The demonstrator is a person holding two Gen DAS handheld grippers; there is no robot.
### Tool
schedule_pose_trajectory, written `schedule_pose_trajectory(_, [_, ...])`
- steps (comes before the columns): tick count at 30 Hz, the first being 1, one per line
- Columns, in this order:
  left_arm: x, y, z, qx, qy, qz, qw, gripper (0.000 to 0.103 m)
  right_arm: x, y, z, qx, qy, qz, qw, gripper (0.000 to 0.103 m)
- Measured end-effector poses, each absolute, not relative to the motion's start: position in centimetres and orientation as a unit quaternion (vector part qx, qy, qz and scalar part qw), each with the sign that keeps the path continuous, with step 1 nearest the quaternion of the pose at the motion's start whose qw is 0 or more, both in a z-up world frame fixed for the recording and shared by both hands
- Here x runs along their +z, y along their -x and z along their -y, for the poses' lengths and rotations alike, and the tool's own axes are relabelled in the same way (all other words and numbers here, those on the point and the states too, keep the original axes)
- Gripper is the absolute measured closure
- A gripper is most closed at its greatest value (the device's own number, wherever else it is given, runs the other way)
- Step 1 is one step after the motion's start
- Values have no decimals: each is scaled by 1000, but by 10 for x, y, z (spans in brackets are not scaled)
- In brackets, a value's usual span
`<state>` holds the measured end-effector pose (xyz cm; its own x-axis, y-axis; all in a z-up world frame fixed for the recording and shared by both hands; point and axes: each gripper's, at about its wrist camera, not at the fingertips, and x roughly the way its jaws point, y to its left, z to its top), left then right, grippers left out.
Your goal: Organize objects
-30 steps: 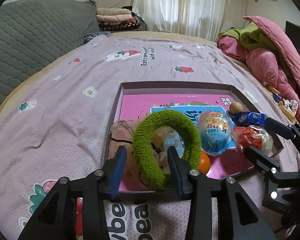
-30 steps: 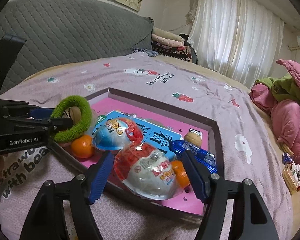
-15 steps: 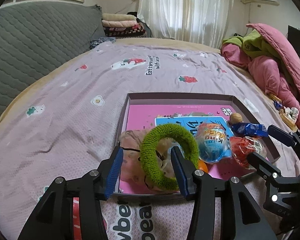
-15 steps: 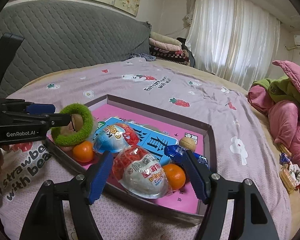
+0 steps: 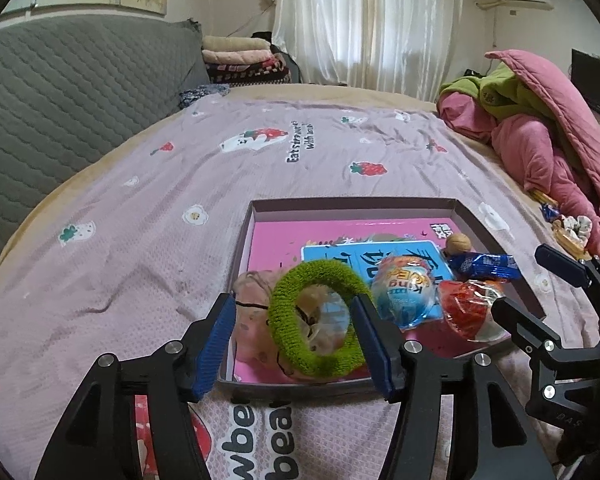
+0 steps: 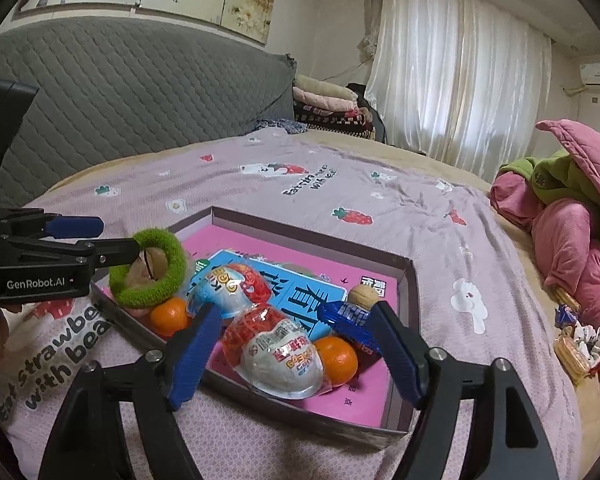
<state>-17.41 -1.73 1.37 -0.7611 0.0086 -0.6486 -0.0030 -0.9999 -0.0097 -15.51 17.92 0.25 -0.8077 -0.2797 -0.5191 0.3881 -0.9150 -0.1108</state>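
A shallow tray with a pink floor lies on the bed. In it a green fuzzy hair ring leans on a pink cloth pouch. My left gripper hovers at the tray's near edge with its jaws opening. The ring sits between them against the right pad, clear of the left pad. My right gripper is also opening, and a red-and-white toy egg packet lies loose between its pads. A blue egg packet, two oranges, a walnut and a blue candy share the tray.
Crumpled pink and green quilts are heaped at the right of the bed. A grey quilted headboard stands on the left. Wrapped snacks and a scrunchie lie on the sheet right of the tray. Folded blankets are stacked at the back.
Both grippers' jaws have spread wider, and both have drawn back and up a little from the tray. The green ring and the red egg packet stay in the tray.
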Motion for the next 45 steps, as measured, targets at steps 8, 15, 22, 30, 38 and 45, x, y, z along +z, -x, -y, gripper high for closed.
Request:
schedule_pose_trajectory(8, [30, 163, 11, 944, 330, -1, 2, 31, 17, 146, -189, -949, -243, -83, 181, 23])
schedule_pose_trajectory(15, [41, 144, 13, 948, 318, 7, 11, 26, 32, 125, -190, -957, -214, -86, 175, 19])
schedule_pose_trajectory(22, [45, 121, 11, 955, 297, 12, 15, 25, 30, 107, -196, -963, -215, -51, 154, 12])
schedule_pose_trajectory(30, [19, 99, 9, 949, 316, 25, 3, 24, 11, 80, -196, -962, -234, -50, 132, 12])
schedule_pose_trajectory(38, [1, 86, 6, 944, 328, 10, -16, 24, -6, 66, -191, -959, -252, -36, 125, 12])
schedule_pose_trajectory(45, [-10, 78, 5, 942, 336, 0, -10, 24, -14, 63, -195, -960, -260, -23, 102, 12])
